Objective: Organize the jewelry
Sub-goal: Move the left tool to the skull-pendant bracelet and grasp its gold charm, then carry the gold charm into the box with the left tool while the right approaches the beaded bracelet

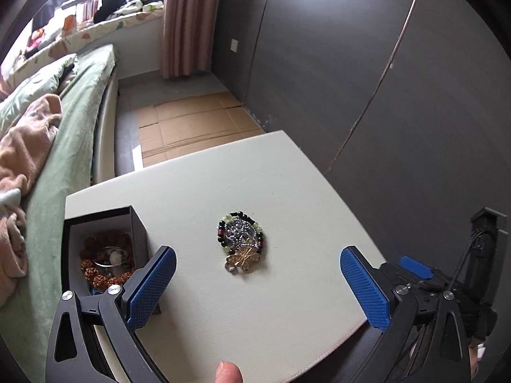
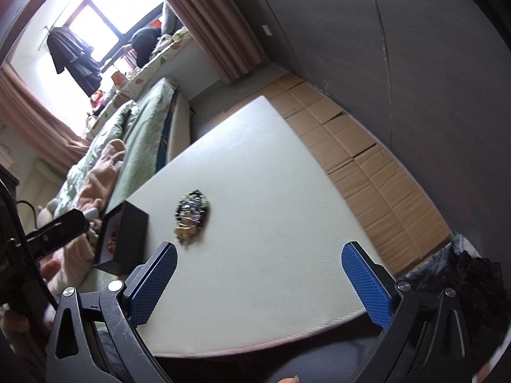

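A small heap of jewelry (image 1: pixel 241 242) lies mid-table: a green and dark bead bracelet, a silver beaded piece and a gold butterfly-shaped piece. It shows blurred in the right wrist view too (image 2: pixel 191 217). An open black box (image 1: pixel 105 249) at the table's left edge holds brown bead strands and a ring; its dark side shows as the box (image 2: pixel 123 239). My left gripper (image 1: pixel 257 285) hangs open above the table, nearer than the heap, nothing between its blue pads. My right gripper (image 2: pixel 258 287) is open too, empty, over the table's near part.
The white table (image 1: pixel 287 191) ends at a rounded near edge. A bed with green sheets (image 1: pixel 64 134) and a pink blanket lies left. Flattened cardboard (image 1: pixel 191 121) covers the floor beyond, a dark wardrobe wall (image 1: pixel 383 79) to the right. A fingertip (image 1: pixel 227 371) shows at the bottom.
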